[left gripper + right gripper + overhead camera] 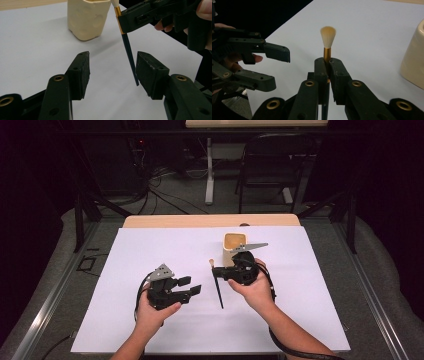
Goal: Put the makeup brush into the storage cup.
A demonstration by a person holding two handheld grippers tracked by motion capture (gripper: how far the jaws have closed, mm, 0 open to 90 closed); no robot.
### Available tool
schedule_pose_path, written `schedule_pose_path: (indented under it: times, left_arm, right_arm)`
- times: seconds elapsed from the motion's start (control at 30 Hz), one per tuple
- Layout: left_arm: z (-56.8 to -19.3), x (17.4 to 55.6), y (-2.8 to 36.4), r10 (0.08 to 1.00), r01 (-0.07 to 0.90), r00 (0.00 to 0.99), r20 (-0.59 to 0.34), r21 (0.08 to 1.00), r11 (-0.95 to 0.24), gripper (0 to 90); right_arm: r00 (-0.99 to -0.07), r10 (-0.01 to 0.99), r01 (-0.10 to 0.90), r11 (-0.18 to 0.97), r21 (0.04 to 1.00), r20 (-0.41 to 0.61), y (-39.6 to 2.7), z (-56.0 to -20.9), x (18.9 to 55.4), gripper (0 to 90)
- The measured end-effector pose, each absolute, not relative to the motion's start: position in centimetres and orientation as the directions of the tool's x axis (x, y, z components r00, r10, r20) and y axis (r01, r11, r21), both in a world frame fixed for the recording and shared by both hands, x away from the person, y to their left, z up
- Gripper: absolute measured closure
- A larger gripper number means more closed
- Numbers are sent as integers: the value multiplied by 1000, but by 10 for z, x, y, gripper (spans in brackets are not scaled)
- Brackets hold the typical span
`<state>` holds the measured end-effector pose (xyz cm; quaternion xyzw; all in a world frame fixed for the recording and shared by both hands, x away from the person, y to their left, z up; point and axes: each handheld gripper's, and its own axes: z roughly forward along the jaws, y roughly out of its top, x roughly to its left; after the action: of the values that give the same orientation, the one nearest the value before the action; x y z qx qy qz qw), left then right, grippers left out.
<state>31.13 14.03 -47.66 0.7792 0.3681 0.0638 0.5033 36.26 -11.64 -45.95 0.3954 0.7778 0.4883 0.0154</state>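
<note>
— Holding the brush (328,37) by its gold collar, the right tongs (327,65) are closed tight on it, bristles up, dark handle slanting down toward the white sheet on the table (165,245). Do you see the risk?

— I do. The grip is on a thin, round collar, high on the brush. My guess is that the handle could swing or slip through if the hand tilts.

— And the left tongs (112,72)?

— Wide open, holding nothing. In the left gripper view the handle passes between its two jaws, closer to the right-hand one, touching neither as far as I can tell. If they close off-centre, they may knock the handle sideways instead of catching it.

— Where would the brush go then?

— Onto the sheet, probably, or against the cream cup (235,247), which stands just behind the right tongs. The cup looks light; a bump might tip it.

— Is the handle tip resting on the table?

— I cannot tell; from above it looks close to the sheet. If it drags, that too could twist the brush in the grip.
</note>
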Motion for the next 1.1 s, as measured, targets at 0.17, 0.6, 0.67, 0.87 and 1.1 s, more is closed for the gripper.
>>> schedule_pose_path:
  times: [0.17,0.6,0.67,0.87,1.1]
  left_arm:
    - [-476,312,138,636,516,716,-287,832,-205,459]
    - [-477,318,132,593,549,715,-370,822,-150,504]
    - [-478,319,131,589,558,712,-381,817,-146,513]
    - [-482,323,130,571,586,702,-426,801,-122,544]
    - [-486,326,126,559,603,695,-452,790,-112,578]
  right_arm:
    - [-682,625,603,188,775,380,-118,-459,363,841]
    - [-660,610,622,119,774,437,-125,-460,364,841]
    - [-658,609,614,92,784,444,-124,-461,364,841]
    - [-652,604,615,68,785,458,-125,-462,363,841]
    - [-654,600,610,58,790,461,-125,-461,362,841]
